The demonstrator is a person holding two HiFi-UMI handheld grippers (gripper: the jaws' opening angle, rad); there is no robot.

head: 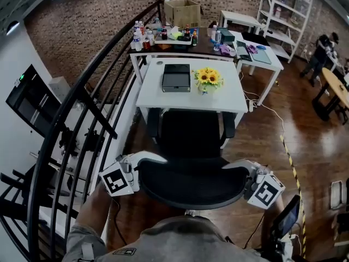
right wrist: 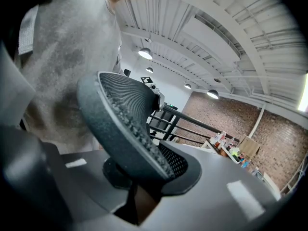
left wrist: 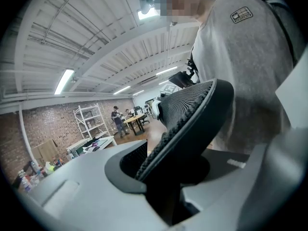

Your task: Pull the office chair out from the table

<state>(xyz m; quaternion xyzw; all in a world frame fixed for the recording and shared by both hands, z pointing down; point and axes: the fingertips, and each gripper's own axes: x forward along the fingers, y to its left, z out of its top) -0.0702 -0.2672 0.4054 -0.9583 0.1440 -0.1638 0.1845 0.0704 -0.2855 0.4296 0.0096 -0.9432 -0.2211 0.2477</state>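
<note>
The left gripper (head: 137,171) and right gripper (head: 249,180) fingers each grip the office chair (head: 191,185) backrest, before the table (head: 157,94)

An open loft office; brick wall (head: 98,15) at twelve o'clock; white worktop (head: 188,98) with a chair (head: 191,182) at centre; bottles (head: 140,37) and a box (head: 182,12) behind; shelving (head: 283,15) at one; a person (head: 322,48) by a round table (head: 335,86) at two; wood floor (head: 262,146); black railing (head: 71,108) at nine; strip light (left wrist: 63,81) overhead.

A black box (head: 176,78) is set just beside the sunflowers (head: 207,77). A cardboard box (head: 183,12) and bottles (head: 138,39) are seen beyond the sunflowers.
</note>
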